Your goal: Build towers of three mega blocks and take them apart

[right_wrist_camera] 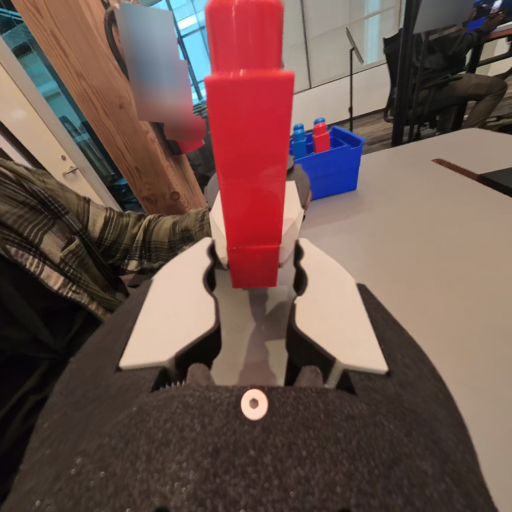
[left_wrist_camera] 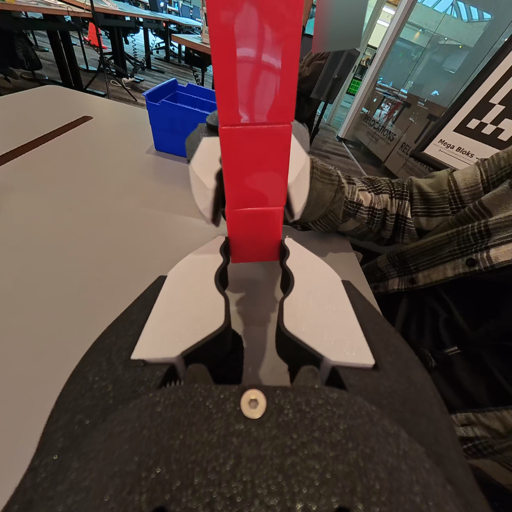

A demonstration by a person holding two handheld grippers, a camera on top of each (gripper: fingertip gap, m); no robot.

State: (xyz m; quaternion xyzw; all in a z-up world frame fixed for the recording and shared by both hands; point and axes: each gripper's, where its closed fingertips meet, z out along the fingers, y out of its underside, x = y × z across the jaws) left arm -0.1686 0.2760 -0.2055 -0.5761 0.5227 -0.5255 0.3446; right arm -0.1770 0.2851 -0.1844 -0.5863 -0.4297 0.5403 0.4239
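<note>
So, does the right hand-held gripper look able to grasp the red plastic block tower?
Probably yes: right hand-held gripper straddles the red plastic block tower, jaws open, nothing between; left hand-held gripper clamps only its base.

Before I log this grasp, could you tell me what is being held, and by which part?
The left gripper pinches the red tower by the sides of its bottom block. The right gripper flanks it with visible gaps, holding nothing.

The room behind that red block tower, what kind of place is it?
Probably an open-plan office or lab workspace. Behind the red tower stand rows of long desks with office chairs, glass partition walls line one side, and a person sits working at another desk.
</note>
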